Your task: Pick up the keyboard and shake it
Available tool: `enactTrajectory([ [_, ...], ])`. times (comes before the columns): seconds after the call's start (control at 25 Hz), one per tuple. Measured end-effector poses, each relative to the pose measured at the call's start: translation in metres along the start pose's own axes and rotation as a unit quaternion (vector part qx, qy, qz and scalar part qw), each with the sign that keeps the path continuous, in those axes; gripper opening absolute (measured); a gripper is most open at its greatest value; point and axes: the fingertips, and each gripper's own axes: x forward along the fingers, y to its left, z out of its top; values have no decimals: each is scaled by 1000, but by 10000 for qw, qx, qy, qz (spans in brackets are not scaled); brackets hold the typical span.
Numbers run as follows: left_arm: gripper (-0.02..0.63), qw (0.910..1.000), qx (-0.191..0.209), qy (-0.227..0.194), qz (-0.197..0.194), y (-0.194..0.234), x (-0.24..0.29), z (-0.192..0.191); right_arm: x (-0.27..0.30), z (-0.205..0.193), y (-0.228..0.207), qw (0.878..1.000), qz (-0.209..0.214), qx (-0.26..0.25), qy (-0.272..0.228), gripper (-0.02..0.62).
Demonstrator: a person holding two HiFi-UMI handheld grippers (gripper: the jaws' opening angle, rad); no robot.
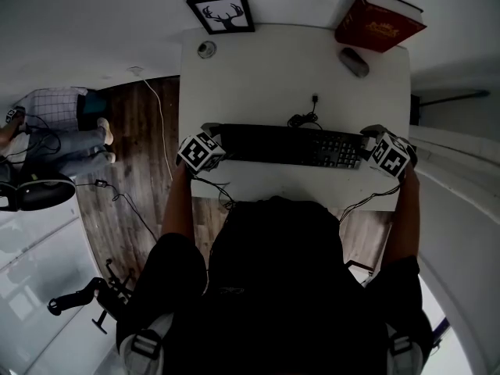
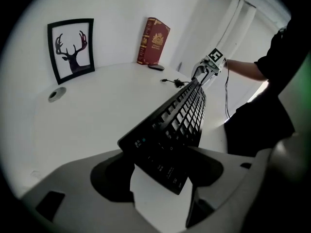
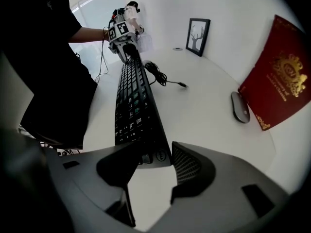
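A black keyboard (image 1: pixel 289 145) lies lengthwise across the white desk (image 1: pixel 266 76), near its front edge. My left gripper (image 1: pixel 212 135) is at the keyboard's left end and my right gripper (image 1: pixel 375 135) at its right end. In the left gripper view the keyboard (image 2: pixel 180 115) reaches in between the jaws of the left gripper (image 2: pixel 160 164), with a dark gap beside it, so the jaws are open. In the right gripper view the end of the keyboard (image 3: pixel 131 106) sits between the right gripper's (image 3: pixel 148 159) open jaws, a sliver away from the ribbed pad.
At the back of the desk stand a framed deer picture (image 1: pixel 223 12) and a red book (image 1: pixel 380 20), with a grey mouse (image 1: pixel 354 61) beside the book. The keyboard's cable (image 1: pixel 306 118) coils behind it. A round grommet (image 1: pixel 206 49) sits back left. A seated person (image 1: pixel 62 131) is far left.
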Motion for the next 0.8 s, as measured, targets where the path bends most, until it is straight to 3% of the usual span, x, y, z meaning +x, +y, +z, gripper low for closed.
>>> enactTrajectory([
  [0.44, 331, 9977, -630, -98, 249, 13, 6, -4, 16, -2, -14, 9984, -542, -90, 151, 221],
  [0.68, 334, 9962, -615, -160, 600, 16, 4, -4, 20, -3, -12, 9969, -764, -30, 160, 186],
  [0.8, 333, 9951, -547, -124, 812, 16, 1, -4, 15, -1, -15, 9939, -1097, 17, 119, 172],
])
